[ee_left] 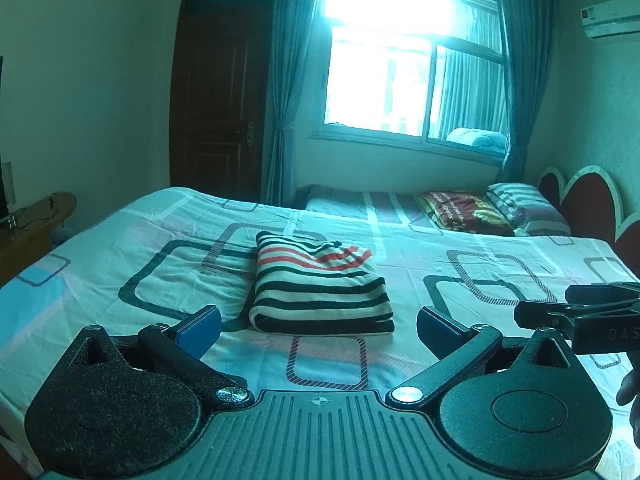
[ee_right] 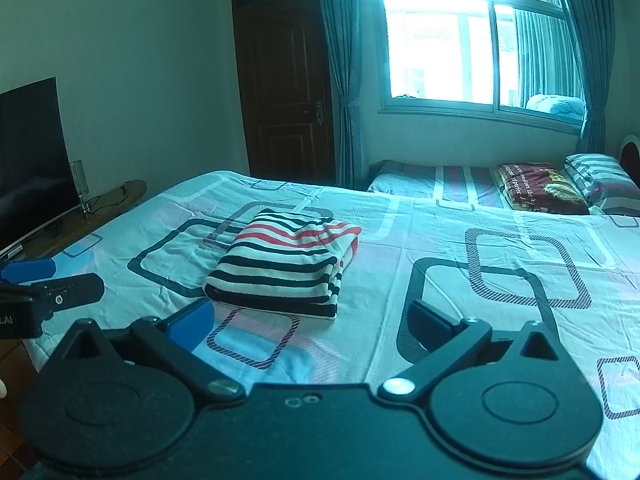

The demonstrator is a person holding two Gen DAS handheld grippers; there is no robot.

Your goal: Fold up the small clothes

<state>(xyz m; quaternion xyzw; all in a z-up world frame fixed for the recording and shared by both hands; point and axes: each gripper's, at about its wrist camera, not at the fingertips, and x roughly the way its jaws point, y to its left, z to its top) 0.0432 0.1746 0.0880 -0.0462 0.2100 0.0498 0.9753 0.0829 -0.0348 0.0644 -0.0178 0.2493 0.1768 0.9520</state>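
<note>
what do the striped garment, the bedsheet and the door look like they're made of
Striped garment: soft knit or fleece, probably; matte, thick rounded fold edges, slightly fuzzy stripes.
Bedsheet: thin woven cotton-like cloth with a printed pattern; fine creases, no sheen.
Door: dark wood or wood veneer, with raised panels and a faint gloss; solid or veneer cannot be told.

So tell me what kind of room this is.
A home bedroom, most likely. A large bed with a patterned sheet fills the view, a pillow lies by the headboard, and a curtained window sits behind. The folded striped garment lies on the bed.
</note>
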